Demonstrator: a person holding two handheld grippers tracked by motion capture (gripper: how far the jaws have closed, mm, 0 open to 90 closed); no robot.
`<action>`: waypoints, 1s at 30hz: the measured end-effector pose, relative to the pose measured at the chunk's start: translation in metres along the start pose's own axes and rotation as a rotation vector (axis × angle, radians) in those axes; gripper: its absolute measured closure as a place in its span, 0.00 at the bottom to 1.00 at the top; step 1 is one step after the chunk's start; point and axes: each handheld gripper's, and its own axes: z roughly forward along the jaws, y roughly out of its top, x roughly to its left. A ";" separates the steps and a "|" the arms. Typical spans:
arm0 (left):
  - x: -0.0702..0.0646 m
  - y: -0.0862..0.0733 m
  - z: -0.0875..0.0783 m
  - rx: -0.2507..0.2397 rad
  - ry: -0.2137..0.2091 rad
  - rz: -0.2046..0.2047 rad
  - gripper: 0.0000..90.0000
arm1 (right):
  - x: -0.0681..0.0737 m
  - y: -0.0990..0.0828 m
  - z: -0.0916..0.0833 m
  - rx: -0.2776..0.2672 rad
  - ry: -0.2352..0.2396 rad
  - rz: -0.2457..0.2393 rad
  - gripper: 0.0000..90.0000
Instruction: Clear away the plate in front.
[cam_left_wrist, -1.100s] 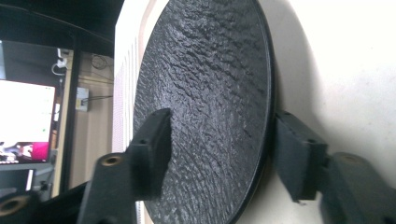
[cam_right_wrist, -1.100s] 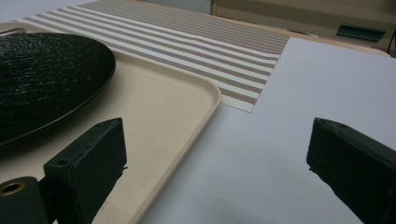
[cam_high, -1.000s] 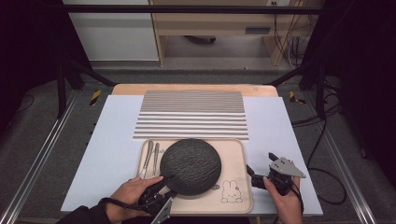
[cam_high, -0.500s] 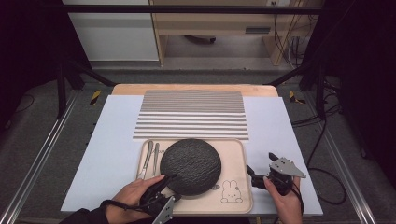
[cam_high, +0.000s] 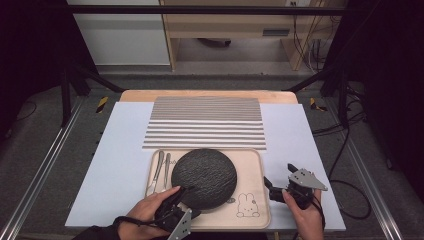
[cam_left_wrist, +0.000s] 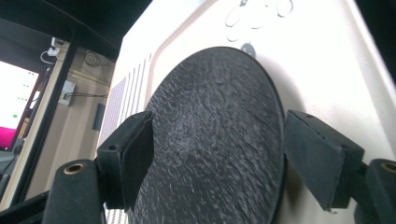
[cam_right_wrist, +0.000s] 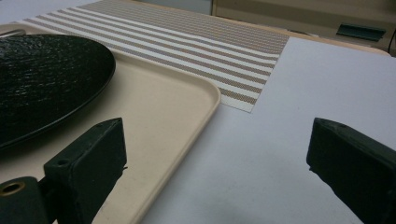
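Observation:
A round, rough black plate (cam_high: 204, 177) lies on a beige tray (cam_high: 252, 165) with a rabbit drawing. My left gripper (cam_high: 183, 209) sits at the plate's near-left rim. In the left gripper view the plate (cam_left_wrist: 215, 140) runs between the jaws of that gripper (cam_left_wrist: 219, 126). The jaws have just been opening, and a gap shows between the right pad (cam_left_wrist: 310, 154) and the rim. My right gripper (cam_high: 272, 189) rests beside the tray's right edge, open. The right gripper (cam_right_wrist: 219, 135) has nothing between its jaws.
Metal cutlery (cam_high: 160, 172) lies on the tray left of the plate. A striped placemat (cam_high: 205, 122) lies behind the tray on a pale sheet (cam_high: 115, 150) that covers the table. A cable trails off to the right of the right hand.
The left hand and its gripper have shifted slightly right and up at the plate's near rim. The plate, tray and right hand have stayed put.

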 end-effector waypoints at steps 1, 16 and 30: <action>0.001 0.000 0.000 -0.001 0.007 -0.005 0.26 | 0.000 0.000 0.000 0.000 0.000 0.001 0.06; 0.026 -0.014 0.014 0.015 0.073 -0.206 0.16 | 0.000 0.000 0.001 0.002 0.000 -0.002 0.06; 0.039 -0.028 0.020 0.020 0.172 -0.356 0.14 | 0.000 0.000 -0.001 -0.005 -0.005 -0.002 0.06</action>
